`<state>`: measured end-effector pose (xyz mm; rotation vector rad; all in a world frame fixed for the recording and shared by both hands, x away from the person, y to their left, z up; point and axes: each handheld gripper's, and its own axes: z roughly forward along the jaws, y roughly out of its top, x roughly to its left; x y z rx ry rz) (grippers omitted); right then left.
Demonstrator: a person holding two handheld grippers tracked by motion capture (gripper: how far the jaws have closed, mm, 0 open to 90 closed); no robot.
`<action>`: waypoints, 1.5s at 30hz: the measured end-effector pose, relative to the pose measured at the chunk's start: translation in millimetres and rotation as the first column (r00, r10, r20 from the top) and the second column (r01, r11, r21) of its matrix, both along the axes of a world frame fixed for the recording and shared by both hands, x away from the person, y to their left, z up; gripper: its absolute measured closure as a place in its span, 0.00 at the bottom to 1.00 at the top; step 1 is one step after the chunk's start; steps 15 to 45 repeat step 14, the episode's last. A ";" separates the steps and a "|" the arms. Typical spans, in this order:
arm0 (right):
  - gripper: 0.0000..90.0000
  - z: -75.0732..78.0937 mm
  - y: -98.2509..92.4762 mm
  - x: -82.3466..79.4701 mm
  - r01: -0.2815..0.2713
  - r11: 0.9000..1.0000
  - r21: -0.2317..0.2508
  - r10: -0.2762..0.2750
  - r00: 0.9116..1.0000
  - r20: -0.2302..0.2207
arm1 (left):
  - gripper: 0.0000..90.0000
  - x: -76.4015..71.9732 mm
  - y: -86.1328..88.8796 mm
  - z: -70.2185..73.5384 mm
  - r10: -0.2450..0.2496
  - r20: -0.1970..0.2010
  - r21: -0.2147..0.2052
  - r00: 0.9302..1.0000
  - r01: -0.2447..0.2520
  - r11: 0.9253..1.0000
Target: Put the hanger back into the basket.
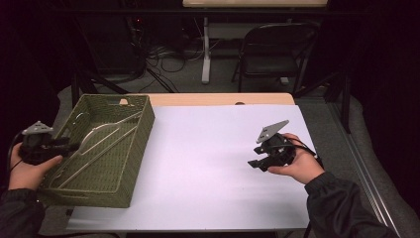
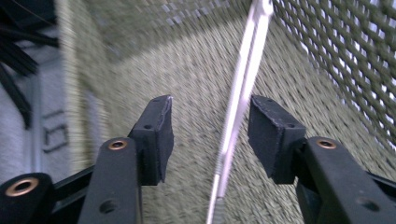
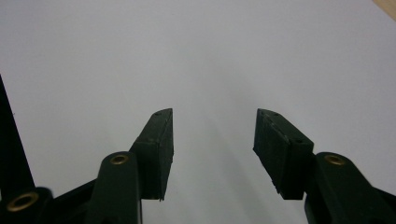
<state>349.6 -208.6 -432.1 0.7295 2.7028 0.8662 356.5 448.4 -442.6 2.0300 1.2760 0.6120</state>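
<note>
A green woven basket (image 1: pixel 141 130) stands tilted at the table's left edge, its open side facing up and toward me. Long metal rods (image 1: pixel 106 144) lie inside it. My left gripper (image 1: pixel 69 147) reaches over the basket's near left rim and is open. In the left gripper view a shiny metal rod (image 2: pixel 243 88) runs between the open jaws, closer to the right pad (image 2: pixel 273 137), against the woven basket floor (image 2: pixel 196 70). My right gripper (image 1: pixel 256 163) hovers open over the white sheet (image 3: pixel 196 56) at the right, with nothing between its jaws.
A white sheet (image 1: pixel 208 163) covers most of the wooden table (image 1: pixel 223 98). A folding chair (image 1: pixel 275 52) and a table leg (image 1: pixel 205 49) with cables stand beyond the far edge. Dark curtains close in both sides.
</note>
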 end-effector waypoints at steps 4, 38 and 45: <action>0.52 1.1 -2.1 -3.7 0.011 1.000 0.019 -0.011 1.000 0.010 | 0.53 -16.1 2.8 13.5 0.023 0.037 -0.028 0.999 -0.022 0.999; 0.50 2.6 -8.1 -29.6 0.055 0.994 0.091 -0.063 0.994 0.084 | 0.49 -72.9 -39.2 18.1 -0.051 0.070 -0.086 0.996 0.057 0.995; 0.50 2.6 -8.1 -29.6 0.055 0.994 0.091 -0.063 0.994 0.084 | 0.49 -72.9 -39.2 18.1 -0.051 0.070 -0.086 0.996 0.057 0.995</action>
